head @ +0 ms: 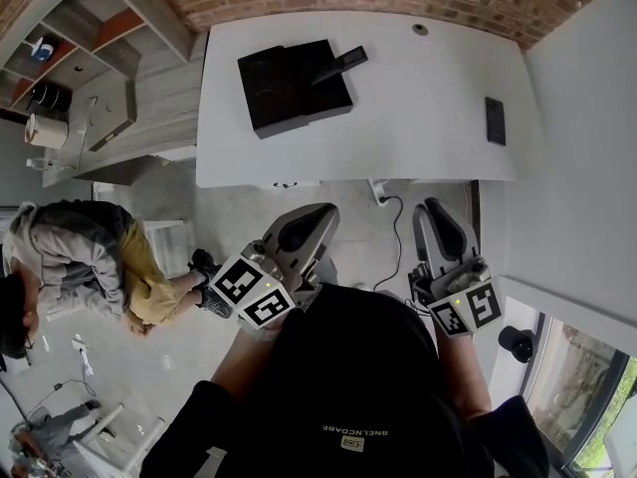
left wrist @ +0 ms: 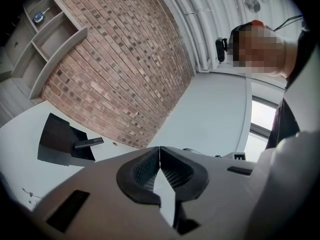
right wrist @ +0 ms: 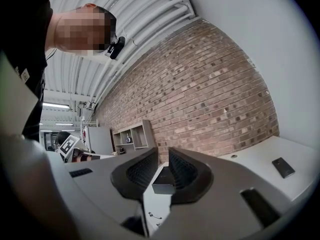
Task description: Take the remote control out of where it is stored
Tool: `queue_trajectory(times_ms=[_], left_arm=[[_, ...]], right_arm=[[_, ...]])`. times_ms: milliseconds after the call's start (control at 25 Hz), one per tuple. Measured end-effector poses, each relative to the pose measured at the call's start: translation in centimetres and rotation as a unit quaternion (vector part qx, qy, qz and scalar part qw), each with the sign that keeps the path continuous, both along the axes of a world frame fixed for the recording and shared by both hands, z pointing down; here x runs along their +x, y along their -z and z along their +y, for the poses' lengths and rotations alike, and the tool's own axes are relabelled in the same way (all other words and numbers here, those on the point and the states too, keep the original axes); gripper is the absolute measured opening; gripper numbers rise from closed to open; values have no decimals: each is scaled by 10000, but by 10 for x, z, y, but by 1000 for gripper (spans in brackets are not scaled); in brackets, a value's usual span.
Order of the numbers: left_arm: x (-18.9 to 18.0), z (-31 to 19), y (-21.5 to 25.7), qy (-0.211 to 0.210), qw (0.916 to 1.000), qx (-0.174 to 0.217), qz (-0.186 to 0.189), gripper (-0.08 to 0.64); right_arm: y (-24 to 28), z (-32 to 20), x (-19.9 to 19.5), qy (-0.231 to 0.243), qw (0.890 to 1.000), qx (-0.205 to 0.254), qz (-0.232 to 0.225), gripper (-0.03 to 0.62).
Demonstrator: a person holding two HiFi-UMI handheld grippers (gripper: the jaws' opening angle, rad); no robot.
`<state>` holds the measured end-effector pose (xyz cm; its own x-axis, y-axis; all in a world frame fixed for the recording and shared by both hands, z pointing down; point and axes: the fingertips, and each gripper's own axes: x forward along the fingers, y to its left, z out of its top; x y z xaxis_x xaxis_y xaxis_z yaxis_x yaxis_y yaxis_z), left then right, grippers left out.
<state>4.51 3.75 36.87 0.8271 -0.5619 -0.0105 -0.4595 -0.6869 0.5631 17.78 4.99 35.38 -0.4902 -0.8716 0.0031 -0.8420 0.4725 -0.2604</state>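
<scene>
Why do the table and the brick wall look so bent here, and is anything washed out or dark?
Head view: the wide lens bows the edges of the white table; light is even and soft. Left gripper view: the brick wall curves and the window glares near white. Right gripper view: the wall bulges likewise; the corners fall to black.
</scene>
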Motion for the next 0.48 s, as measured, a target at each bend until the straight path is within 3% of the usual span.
queue_trajectory(times_ms=[480], left_arm=[[-50,-65,-5,-222,9995,-215,104,6]], right_arm=[[-6,-70,-52,-174,9987,-442,-185,55]])
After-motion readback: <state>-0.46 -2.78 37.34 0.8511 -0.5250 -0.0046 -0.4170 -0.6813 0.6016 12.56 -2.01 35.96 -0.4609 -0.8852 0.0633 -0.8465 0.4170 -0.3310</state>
